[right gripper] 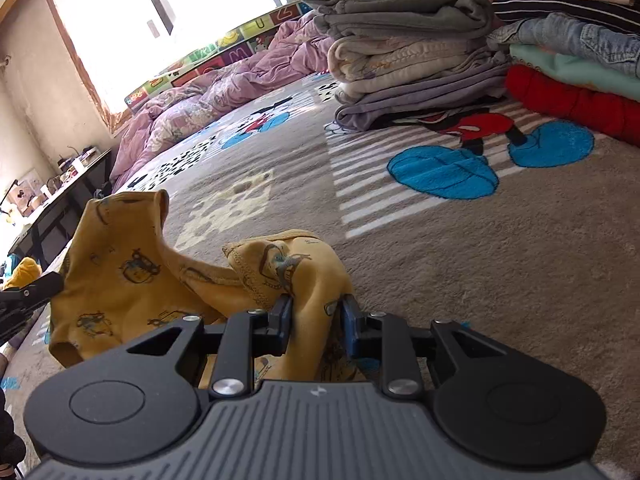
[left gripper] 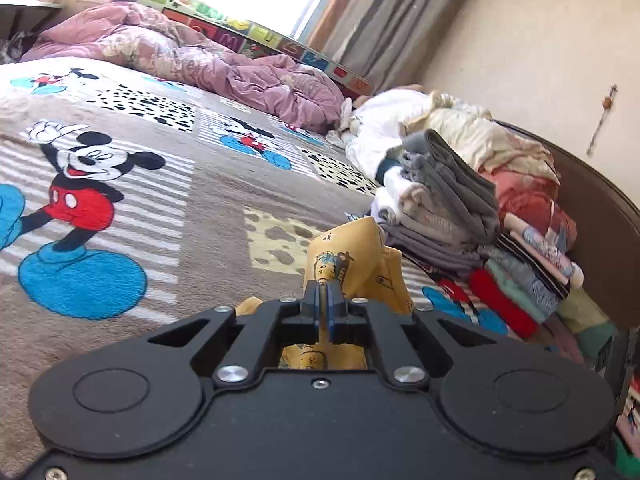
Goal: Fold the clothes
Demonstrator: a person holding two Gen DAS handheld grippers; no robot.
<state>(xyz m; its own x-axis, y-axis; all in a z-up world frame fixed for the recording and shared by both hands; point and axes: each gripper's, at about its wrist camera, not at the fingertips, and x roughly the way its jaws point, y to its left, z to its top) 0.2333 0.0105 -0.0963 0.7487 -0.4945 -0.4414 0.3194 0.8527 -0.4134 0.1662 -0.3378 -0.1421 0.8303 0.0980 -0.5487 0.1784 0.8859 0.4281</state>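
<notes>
The yellow garment [right gripper: 132,280] lies crumpled on the bed blanket [right gripper: 460,260], near its front edge, with both grippers at it. It is a mustard-yellow knit printed with small cartoon vehicles in grey, blue and brown; a stitched hem shows along one raised fold. No writing on it can be read.

The left gripper [left gripper: 325,294] has its fingers pressed nearly together, pinching a thin bunch of the yellow cloth, which rises in a peak ahead of the fingertips and also shows beneath the linkage. The right gripper [right gripper: 316,312] has its blue-padded fingers partly apart, with a thick fold of the same garment filling the gap between them; the pads touch the cloth on both sides. In the right wrist view, the tip of the left gripper appears at the far left edge, at the other end of the garment.

The blanket is taupe plush with Mickey Mouse figures [left gripper: 80,184], striped panels and spotted panels. Beyond the garment stands a stack of folded clothes [right gripper: 408,52] in grey, cream and lilac, and just beside it a second stack [right gripper: 572,68] with striped, denim, mint and red pieces. A rumpled mauve duvet [left gripper: 224,64] lies along the far side of the bed, against a colourful alphabet panel [left gripper: 244,32] where single letters such as M, U and Z can be made out, below a bright window [right gripper: 160,12].
</notes>
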